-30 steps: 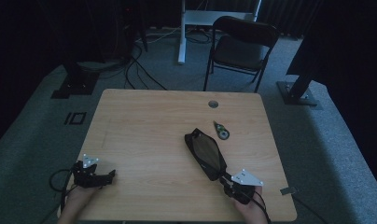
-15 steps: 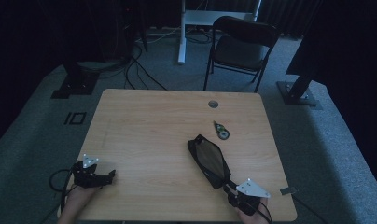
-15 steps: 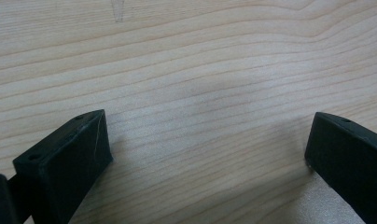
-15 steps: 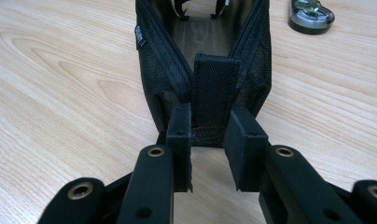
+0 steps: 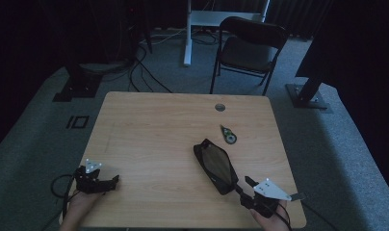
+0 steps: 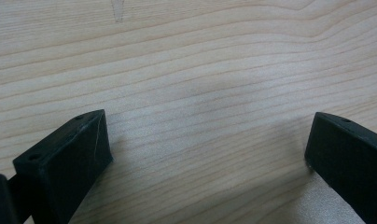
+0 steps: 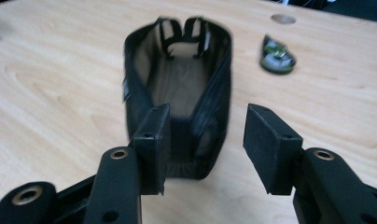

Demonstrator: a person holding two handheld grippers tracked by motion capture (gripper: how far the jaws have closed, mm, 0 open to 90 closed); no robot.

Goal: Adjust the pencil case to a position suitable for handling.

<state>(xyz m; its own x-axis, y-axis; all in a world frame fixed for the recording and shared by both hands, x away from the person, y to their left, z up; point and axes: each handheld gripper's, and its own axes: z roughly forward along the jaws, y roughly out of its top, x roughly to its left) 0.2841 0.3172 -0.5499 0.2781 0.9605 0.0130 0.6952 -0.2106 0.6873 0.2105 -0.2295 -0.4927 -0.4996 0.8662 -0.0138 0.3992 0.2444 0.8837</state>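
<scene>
A black mesh pouch [image 5: 215,166] lies open-topped on the wooden table [image 5: 159,125], right of the middle. In the right gripper view the pouch [image 7: 177,88] stands just beyond my jaws, its near end by the left pad. My right gripper [image 5: 243,190] is at the front right edge; its jaws have just been opening, and the right gripper [image 7: 206,126] is now open, with neither pad pressing on the pouch. My left gripper [image 5: 113,182] rests at the front left. The left gripper [image 6: 207,135] stands open over bare wood.
A small round black-and-green object [image 5: 227,134] lies behind the pouch, also seen in the right gripper view [image 7: 276,55]. A cable hole [image 5: 220,107] sits near the table's far edge. A folding chair [image 5: 250,48] stands beyond the table.
My right gripper pulled the pouch's near end toward the front right, then let go and drew back a little with its jaws spread. The left gripper has kept still.
</scene>
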